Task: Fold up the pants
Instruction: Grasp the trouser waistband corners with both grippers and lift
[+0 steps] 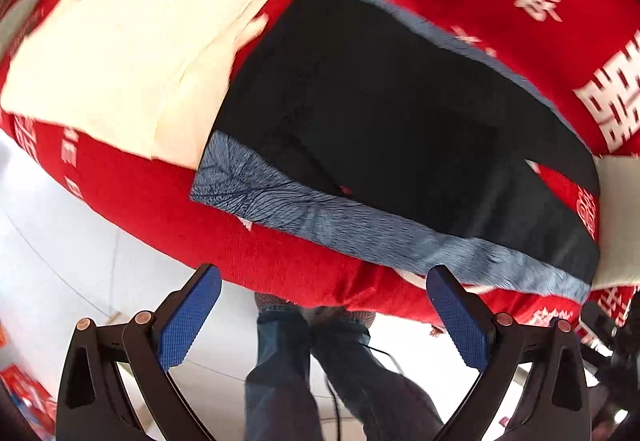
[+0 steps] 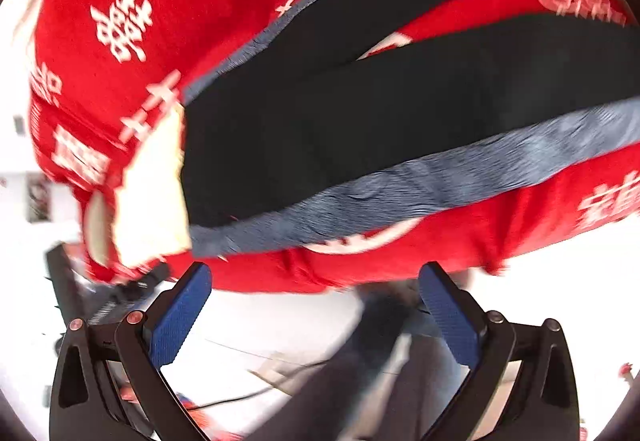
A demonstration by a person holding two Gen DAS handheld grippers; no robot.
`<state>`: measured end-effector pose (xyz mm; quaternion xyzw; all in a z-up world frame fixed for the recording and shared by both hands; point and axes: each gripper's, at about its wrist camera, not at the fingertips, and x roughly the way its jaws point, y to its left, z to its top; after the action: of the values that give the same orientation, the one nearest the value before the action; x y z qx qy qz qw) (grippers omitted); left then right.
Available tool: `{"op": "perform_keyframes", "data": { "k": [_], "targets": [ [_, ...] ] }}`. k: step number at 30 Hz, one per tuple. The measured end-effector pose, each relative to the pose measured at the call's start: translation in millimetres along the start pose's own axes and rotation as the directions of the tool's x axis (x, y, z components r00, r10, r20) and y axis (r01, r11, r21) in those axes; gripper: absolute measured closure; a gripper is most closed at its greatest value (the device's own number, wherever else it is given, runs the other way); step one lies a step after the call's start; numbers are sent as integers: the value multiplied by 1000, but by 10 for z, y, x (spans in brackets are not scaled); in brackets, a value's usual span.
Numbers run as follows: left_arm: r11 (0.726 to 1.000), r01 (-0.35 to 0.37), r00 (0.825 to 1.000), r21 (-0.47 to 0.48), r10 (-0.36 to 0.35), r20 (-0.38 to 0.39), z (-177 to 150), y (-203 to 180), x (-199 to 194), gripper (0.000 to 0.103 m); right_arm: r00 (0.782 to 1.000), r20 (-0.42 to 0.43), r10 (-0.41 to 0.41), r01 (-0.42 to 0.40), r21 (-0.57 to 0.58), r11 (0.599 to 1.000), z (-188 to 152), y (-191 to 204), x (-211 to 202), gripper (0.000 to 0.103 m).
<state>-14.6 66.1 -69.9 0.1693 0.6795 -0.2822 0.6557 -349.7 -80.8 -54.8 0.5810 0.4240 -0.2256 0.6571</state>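
Observation:
Black pants (image 1: 380,113) with blue-grey side stripes lie flat on a table under a red cloth (image 1: 248,245). In the right wrist view the pants (image 2: 360,129) spread their two legs toward the right, red showing between them. My left gripper (image 1: 324,317) hangs open just off the table's near edge, below the stripe (image 1: 360,229), with nothing between its blue pads (image 1: 188,317). My right gripper (image 2: 316,313) is open too, off the near edge below the waist end, and holds nothing.
Folded cream garments (image 1: 120,61) lie beside the pants' waist end, seen also as cream garments (image 2: 152,193). Another pale cloth (image 1: 620,217) sits at the right. A person's jeans-clad legs (image 1: 320,369) stand below the table on a white floor (image 1: 60,241).

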Motion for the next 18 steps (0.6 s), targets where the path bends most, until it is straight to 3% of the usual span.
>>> {"op": "perform_keyframes", "data": {
  "k": [5, 7, 10, 13, 18],
  "targets": [
    [996, 79, 997, -36, -80, -15, 0, 232, 531, 0, 991, -21, 129, -128, 56, 990, -131, -189, 735, 2],
    [988, 140, 990, -59, -142, -23, -19, 284, 692, 0, 981, -13, 192, -190, 80, 978, -167, -266, 987, 16],
    [975, 212, 977, -72, -213, -6, -30, 323, 815, 0, 962, 12, 273, -272, 121, 954, -199, -418, 1202, 24],
    [967, 245, 969, -66, -245, -1, -30, 315, 877, 0, 957, 40, 288, -291, 128, 948, -228, -569, 1323, 27],
    [959, 279, 960, -58, -279, -3, 28, 309, 967, 0, 924, 116, 364, -378, 132, 916, -263, -677, 1225, 34]
  ]
}}
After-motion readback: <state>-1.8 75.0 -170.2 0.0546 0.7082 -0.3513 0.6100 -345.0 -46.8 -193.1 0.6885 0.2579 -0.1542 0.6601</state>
